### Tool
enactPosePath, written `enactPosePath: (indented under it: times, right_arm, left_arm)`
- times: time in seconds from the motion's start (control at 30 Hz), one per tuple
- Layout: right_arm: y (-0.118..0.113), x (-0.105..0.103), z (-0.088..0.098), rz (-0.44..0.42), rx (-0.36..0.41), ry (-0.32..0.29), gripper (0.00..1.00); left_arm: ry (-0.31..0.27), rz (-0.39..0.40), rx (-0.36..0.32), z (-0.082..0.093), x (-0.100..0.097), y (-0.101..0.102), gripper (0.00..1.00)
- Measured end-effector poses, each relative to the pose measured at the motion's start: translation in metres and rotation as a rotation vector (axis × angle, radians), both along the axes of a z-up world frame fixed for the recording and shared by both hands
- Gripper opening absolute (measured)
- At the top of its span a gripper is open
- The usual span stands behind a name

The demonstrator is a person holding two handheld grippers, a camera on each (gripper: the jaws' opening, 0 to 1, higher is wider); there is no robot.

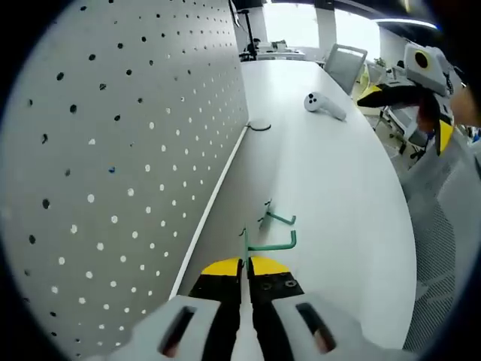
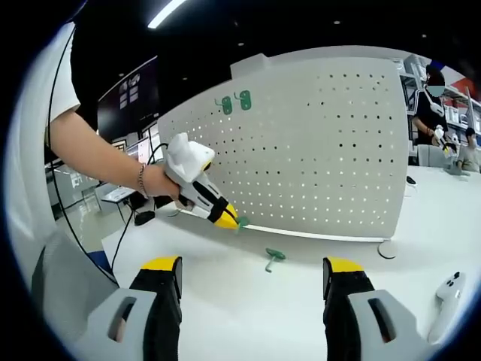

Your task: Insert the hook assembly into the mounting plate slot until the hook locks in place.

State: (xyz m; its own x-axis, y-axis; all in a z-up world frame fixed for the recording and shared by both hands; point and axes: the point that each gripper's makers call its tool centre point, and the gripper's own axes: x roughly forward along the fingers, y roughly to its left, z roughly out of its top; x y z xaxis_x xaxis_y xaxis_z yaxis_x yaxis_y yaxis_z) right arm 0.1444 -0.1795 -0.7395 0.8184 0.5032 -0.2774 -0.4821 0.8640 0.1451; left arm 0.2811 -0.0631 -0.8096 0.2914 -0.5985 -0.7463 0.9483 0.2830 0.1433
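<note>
**Green hook held at the pegboard, a second one loose on the table**

Left gripper view: left gripper (image 1: 244,272), jaws clamped on a green hook (image 1: 270,244) by its back bar, prong pointing forward. Pegboard (image 1: 128,150) stands close on one side. Spare green hook (image 1: 278,219) lies on the white table (image 1: 338,188) just ahead. White controller (image 1: 325,105) farther off. Right gripper (image 1: 421,75) near the table's far edge.

Right gripper view: right gripper (image 2: 252,282), jaws wide apart, empty, hovering above the table. Two green hooks (image 2: 234,102) already sit high on the pegboard.

Handling, as I judge it: square the back bar to the holes, then press until seated.

Containers: none in sight.
</note>
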Motion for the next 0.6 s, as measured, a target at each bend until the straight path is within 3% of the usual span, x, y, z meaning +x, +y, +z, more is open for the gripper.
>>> enactPosePath:
  times: [0.13,0.6]
  right_arm:
    - [-0.003,0.001,0.001,-0.015,0.026,0.003,0.74]
    - [0.0,0.0,-0.001,-0.003,0.008,0.007,0.74]
  left_arm:
    - [-0.012,0.022,-0.026,0.007,0.001,0.002,0.03]
    - [-0.086,0.075,-0.109,0.033,-0.007,0.009,0.03]
